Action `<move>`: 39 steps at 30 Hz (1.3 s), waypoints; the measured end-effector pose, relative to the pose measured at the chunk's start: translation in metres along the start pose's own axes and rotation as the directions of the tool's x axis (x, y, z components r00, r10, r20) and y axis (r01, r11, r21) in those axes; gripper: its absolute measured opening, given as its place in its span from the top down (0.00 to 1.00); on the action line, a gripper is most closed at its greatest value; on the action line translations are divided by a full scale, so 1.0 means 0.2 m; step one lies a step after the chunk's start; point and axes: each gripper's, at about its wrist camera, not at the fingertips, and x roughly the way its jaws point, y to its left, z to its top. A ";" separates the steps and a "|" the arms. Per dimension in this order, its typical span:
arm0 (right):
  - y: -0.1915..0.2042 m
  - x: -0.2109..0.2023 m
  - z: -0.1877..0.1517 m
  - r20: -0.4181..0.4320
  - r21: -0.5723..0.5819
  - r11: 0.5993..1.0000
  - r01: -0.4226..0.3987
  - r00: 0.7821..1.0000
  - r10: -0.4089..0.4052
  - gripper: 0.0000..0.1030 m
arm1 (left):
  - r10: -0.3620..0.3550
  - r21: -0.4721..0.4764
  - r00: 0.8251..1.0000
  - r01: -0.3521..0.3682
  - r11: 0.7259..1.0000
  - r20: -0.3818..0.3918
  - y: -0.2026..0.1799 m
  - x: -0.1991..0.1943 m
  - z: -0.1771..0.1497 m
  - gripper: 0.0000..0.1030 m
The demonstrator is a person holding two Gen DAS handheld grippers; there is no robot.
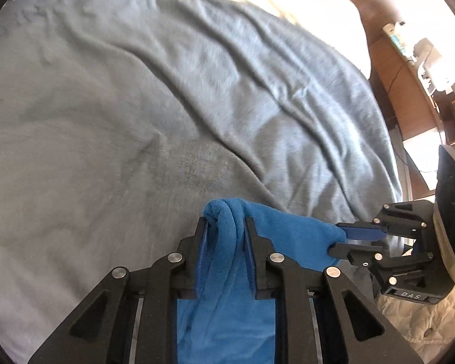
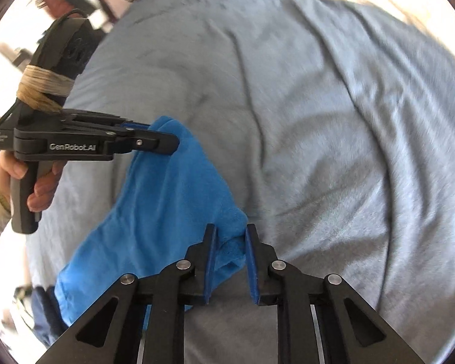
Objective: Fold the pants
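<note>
The pants [image 1: 282,233] are bright blue fleece, held up above a grey blanket [image 1: 136,121]. My left gripper [image 1: 226,223] is shut on a bunched edge of the pants, which hang down between its fingers. My right gripper [image 1: 338,239] is shut on another edge of the pants at the right of the left wrist view. In the right wrist view the pants [image 2: 166,197] stretch from my right gripper [image 2: 230,230] up to my left gripper [image 2: 170,139]. The lower part of the pants hangs out of view.
The grey blanket [image 2: 318,121] is wrinkled and covers a bed. A quilted white cover [image 1: 409,318] shows at the lower right. Wooden furniture [image 1: 388,69] and white items [image 1: 430,60] stand beyond the bed's right edge. A person's hand [image 2: 36,182] holds the left gripper's handle.
</note>
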 end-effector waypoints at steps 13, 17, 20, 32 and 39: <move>0.59 -0.41 -0.18 0.091 -0.348 0.937 0.018 0.996 0.015 0.83 | 0.113 -0.148 0.964 -0.078 0.986 0.242 -0.09 -0.60 -0.57 0.79; 0.77 -0.46 -0.28 0.102 -0.421 0.907 0.026 0.995 0.019 0.83 | 0.134 -0.215 0.945 -0.071 0.974 0.299 -0.07 -0.71 -0.79 0.80; 0.91 -0.47 -0.36 0.110 -0.458 0.889 0.021 0.993 0.033 0.83 | 0.157 -0.259 0.934 -0.072 0.963 0.322 -0.05 -0.74 -0.94 0.80; 1.27 -0.37 -0.78 0.132 -0.583 0.812 0.034 0.990 0.053 0.83 | 0.191 -0.257 0.920 -0.103 0.961 0.343 -0.01 -0.75 -1.37 0.80; 1.45 -0.29 -0.95 0.085 -0.652 0.758 -0.007 0.993 0.082 0.83 | 0.230 -0.300 0.917 -0.131 0.945 0.325 0.06 -0.78 -1.67 0.81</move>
